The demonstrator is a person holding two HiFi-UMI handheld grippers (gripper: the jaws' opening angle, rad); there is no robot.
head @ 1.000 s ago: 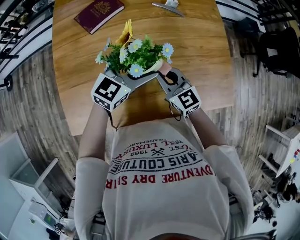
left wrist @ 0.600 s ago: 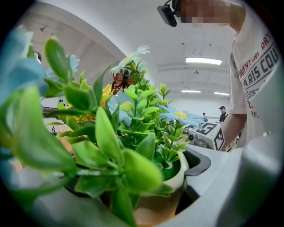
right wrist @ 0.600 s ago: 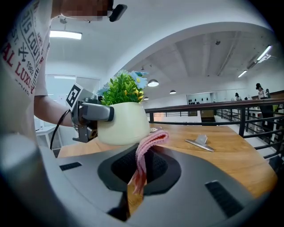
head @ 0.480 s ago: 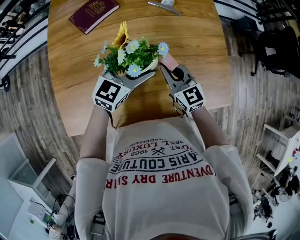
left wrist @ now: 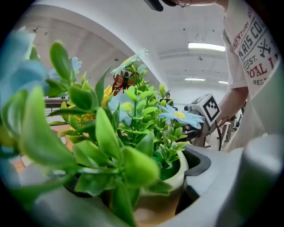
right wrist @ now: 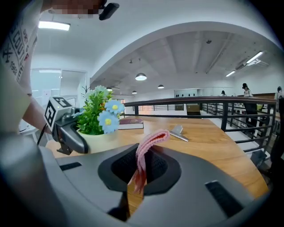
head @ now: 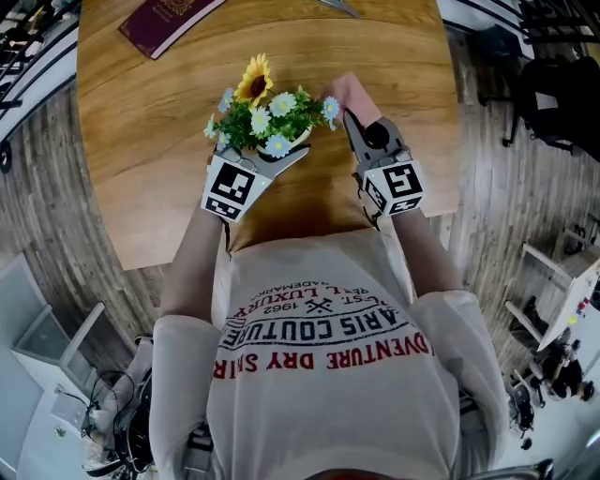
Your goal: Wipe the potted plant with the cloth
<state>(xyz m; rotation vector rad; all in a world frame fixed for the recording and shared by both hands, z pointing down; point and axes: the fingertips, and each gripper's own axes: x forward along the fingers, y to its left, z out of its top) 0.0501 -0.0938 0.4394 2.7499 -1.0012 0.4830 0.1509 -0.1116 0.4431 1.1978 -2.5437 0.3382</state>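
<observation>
Holding the potted plant (head: 267,117), pink cloth (right wrist: 146,148) poised beside it

The left gripper (head: 274,155) clasps the plant's cream pot (left wrist: 155,195) over the wooden table (head: 159,169). The right gripper (head: 349,108) pinches the cloth just beside the flowers; wiping looks largely left to do.

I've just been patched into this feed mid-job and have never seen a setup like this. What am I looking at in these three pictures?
There is no robot arm here. A person holds a hand-held claw in each hand. The top-down picture comes from a camera on the person's head. The other two cameras ride on the claws and look along their jaws. The left claw is closed round the pot of the potted plant, which seems to rest on the wooden table. The right claw pinches a folded pink cloth, just right of the plant. A maroon booklet and a small metal object also lie on the table. The marker cubes are part of the claws.
</observation>
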